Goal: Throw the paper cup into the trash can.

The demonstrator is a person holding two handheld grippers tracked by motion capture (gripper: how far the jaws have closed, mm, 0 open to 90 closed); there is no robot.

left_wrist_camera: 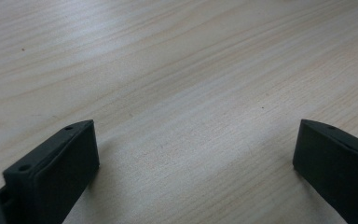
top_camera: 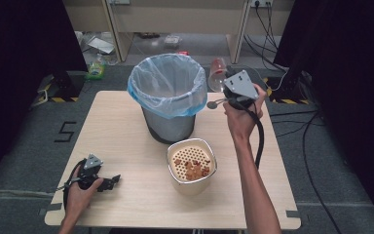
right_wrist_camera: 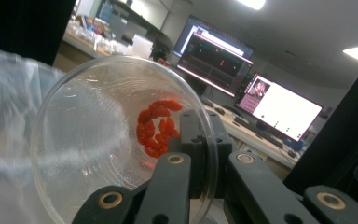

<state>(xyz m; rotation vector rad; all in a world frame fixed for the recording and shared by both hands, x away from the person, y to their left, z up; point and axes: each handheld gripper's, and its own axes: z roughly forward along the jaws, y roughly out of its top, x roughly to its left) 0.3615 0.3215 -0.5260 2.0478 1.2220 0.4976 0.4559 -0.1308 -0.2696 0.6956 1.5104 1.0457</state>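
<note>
Left claw [top_camera: 108, 183] rests low on the surface [top_camera: 126, 146], jaws wide, nothing between. Past it, strainer bowl [top_camera: 191, 165] w/ red bits. Farther, right claw [right_wrist_camera: 200, 154] pinches a clear cup's [right_wrist_camera: 121, 140] rim, cup lying near level beside the lined bin [top_camera: 168, 95], mouth toward the camera, probably base toward the bin. Risk: thin rim slips, berries [right_wrist_camera: 158, 123] spill short of the liner.
</note>
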